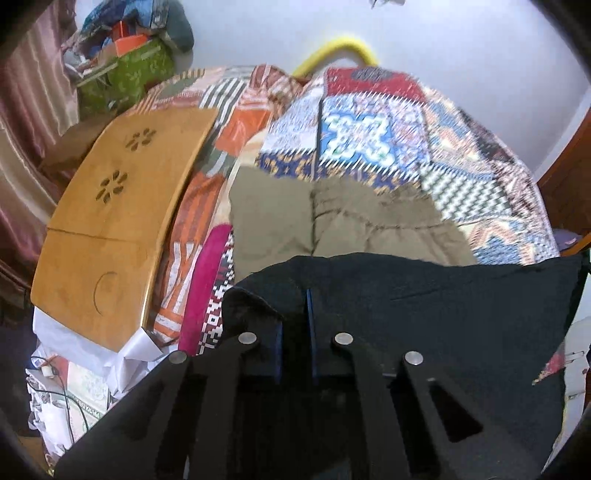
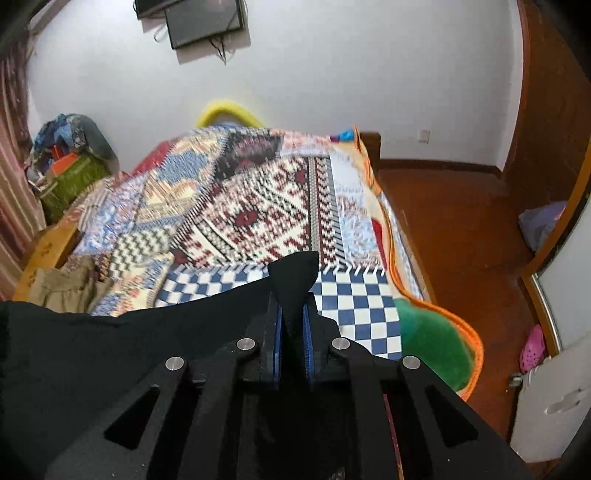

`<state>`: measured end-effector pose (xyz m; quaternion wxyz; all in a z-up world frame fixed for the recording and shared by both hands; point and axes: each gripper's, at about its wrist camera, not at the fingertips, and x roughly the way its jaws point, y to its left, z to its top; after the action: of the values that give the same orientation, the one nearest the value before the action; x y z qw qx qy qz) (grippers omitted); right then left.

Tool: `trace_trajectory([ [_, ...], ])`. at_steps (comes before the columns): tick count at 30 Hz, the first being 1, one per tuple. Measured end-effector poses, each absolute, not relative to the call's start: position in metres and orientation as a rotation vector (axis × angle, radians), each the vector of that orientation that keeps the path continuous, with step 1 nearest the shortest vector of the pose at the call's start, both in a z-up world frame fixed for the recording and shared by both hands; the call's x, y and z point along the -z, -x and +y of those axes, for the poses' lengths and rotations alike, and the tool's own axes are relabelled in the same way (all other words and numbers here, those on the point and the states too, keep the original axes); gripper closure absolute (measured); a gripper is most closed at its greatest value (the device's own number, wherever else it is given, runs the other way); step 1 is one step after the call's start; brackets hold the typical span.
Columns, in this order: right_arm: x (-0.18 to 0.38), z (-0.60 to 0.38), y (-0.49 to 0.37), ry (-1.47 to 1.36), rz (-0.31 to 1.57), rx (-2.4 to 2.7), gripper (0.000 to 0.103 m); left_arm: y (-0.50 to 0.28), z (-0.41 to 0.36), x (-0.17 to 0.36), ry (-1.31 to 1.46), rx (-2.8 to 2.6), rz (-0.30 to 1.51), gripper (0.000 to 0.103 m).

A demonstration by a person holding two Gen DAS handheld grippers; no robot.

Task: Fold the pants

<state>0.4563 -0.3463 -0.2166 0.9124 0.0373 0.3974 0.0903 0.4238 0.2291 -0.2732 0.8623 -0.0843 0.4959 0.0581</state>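
A bedroom with pale walls held a bed covered by a patchwork quilt [image 2: 280,206] of many patterns: red and white woven motifs, zigzags, and a blue-and-white checked panel near the foot. A reddish wooden floor [image 2: 461,236] ran along the bed's right side, and a dark flat screen [image 2: 203,22] hung high on the far wall. A yellow curved tube [image 1: 343,46] rose behind the head of the bed. On the left side of the bed lay a wooden lap table [image 1: 114,210] with flower-shaped cut-outs, and behind it a green patterned box [image 1: 129,74] piled with clutter stood against striped curtains [image 1: 26,110].

The black pants [image 1: 443,314] were stretched between the two grippers above the near end of the quilt, their upper edge running almost straight across the left wrist view. The left gripper [image 1: 295,306] was clenched on one end of that edge, the black cloth wrapped over its blue-lined fingers. The right gripper [image 2: 293,314] was clamped on the other end, with a pointed fold of black fabric sticking out past its fingertips. From there the cloth spread away to the left in the right wrist view.

Beyond the black pants, a khaki garment [image 1: 332,225] lay flat and creased on the quilt, beside the lap table. A pink clog [image 2: 532,349] lay on the floor by a white door.
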Motion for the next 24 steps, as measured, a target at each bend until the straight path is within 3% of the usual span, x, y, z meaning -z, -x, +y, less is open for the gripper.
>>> trace_trajectory([
  [15,0.137,-0.349,-0.384,-0.050,0.655,-0.221,0.094,-0.348,0.205,0.192,0.187,-0.046,0.898,0.095],
  [24,0.136,-0.371,-0.345,-0.087,0.643,-0.206,0.094,-0.288,0.212,0.175,0.223,-0.057,0.863,0.095],
])
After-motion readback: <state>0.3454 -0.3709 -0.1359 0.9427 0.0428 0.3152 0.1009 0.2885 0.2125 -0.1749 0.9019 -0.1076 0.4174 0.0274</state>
